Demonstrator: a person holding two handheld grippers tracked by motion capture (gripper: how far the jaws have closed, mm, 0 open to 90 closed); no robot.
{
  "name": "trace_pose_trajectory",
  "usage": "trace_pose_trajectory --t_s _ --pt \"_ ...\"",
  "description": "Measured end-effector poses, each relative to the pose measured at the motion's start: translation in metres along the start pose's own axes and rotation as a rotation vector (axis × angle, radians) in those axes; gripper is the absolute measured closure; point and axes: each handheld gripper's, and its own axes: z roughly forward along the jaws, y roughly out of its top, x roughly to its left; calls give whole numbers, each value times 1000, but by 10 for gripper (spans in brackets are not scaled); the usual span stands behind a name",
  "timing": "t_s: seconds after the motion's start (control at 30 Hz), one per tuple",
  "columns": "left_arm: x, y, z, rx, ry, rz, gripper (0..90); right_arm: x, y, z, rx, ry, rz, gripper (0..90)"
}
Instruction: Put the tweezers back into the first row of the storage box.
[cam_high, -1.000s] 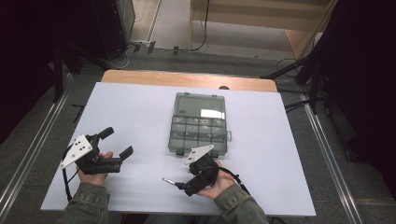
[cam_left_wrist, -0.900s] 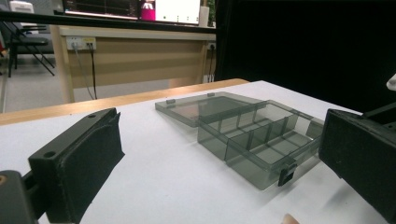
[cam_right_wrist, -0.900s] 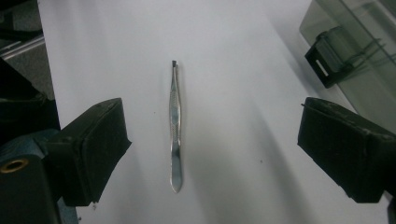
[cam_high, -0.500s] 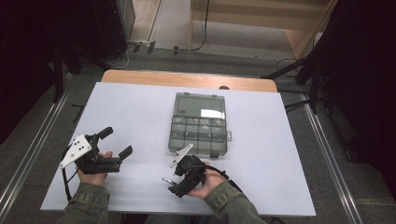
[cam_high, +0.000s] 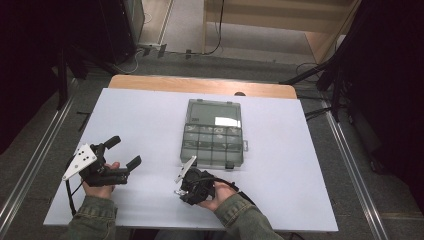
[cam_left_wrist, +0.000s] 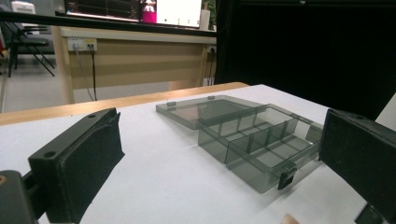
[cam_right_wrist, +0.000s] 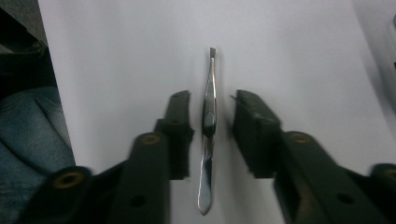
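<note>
Tweezers (cam_right_wrist: 208, 126) are straddled by the right hand-held gripper (cam_right_wrist: 211, 119), jaws apart; left hand-held gripper (cam_high: 122, 150) is held wide open too.

Right gripper (cam_right_wrist: 211, 135) pointing down at the white tabletop (cam_right_wrist: 116, 56), black jaws parted with a slim, shiny metal pair of tweezers (cam_right_wrist: 208, 135) lying lengthwise between them, a gap on each side, neither pad touching. Blue denim sleeve (cam_right_wrist: 28, 140) at the left edge, beside the table's border.
</note>
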Motion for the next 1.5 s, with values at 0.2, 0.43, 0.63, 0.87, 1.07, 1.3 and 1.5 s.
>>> trace_pose_trajectory --t_s 0.2,0.43,0.63,0.87,1.07,1.3,1.5 --pt "0 0 0 0 0 -2 0 4 2 0 20 -54 -15 857" --pt "0 0 0 1 -1 -3 0 3 0 -1 30 -17 -25 858" --pt "0 0 0 2 -1 -2 0 1 -2 -5 30 -11 -12 859" --pt "0 0 1 4 -3 -2 0 -1 -6 -17 -9 -23 -13 869" --pt "0 -1 0 5 -1 -3 0 -4 -8 -20 -20 -23 -26 870" --pt "0 -1 1 5 -4 -4 0 -4 -10 -28 -26 -40 0 870" --pt "0 -1 1 7 -2 -3 0 -9 -11 -36 -41 -55 -15 871"
